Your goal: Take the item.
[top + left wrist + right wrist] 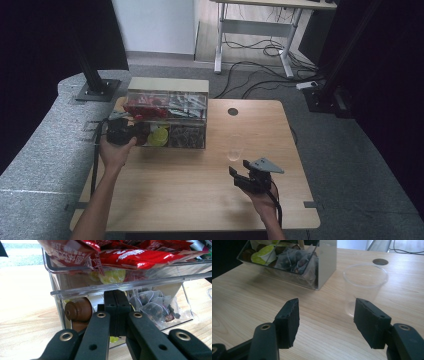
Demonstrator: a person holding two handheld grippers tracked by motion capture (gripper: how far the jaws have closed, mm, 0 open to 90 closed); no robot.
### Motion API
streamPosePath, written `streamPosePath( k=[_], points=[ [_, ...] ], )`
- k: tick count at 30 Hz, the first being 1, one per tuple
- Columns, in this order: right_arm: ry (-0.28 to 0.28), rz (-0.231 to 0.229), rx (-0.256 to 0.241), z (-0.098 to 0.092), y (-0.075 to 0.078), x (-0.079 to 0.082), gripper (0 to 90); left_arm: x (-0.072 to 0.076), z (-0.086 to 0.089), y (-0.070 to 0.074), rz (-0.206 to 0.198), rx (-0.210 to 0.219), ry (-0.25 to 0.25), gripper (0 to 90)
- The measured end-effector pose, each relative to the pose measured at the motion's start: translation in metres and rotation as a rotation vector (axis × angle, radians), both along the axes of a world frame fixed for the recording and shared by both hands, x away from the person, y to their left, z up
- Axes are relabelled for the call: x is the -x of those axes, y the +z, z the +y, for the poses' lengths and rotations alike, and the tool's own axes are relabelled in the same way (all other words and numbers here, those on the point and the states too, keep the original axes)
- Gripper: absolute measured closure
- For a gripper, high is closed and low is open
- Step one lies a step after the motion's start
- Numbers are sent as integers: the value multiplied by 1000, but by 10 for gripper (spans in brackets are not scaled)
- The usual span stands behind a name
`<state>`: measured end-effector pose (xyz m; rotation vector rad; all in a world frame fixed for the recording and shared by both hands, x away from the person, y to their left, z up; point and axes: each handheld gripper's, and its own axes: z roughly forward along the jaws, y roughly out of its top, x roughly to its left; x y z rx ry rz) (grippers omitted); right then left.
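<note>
Two grippers were seen over a table (200, 195). A clear box (167, 120) of snacks was set at the back left. The left gripper (117, 312), jaws pressed together, was poked into its lower shelf. A clear cup (364, 286) was stood just ahead of the right gripper (327, 322), jaws spread wide.

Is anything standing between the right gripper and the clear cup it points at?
Nothing visible. The right gripper has its jaws open, and bare table lies between it and the clear plastic cup. The clear organizer box stands off to the side.
</note>
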<state>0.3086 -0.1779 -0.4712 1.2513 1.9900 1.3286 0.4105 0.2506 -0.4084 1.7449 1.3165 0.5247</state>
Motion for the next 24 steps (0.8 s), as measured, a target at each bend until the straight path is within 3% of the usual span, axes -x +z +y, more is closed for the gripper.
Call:
streamPosePath(
  k=[24],
  points=[
    [124,-14,4,54,9,-32,487,0,-2,0,2,-6,-10,900]
  ],
)
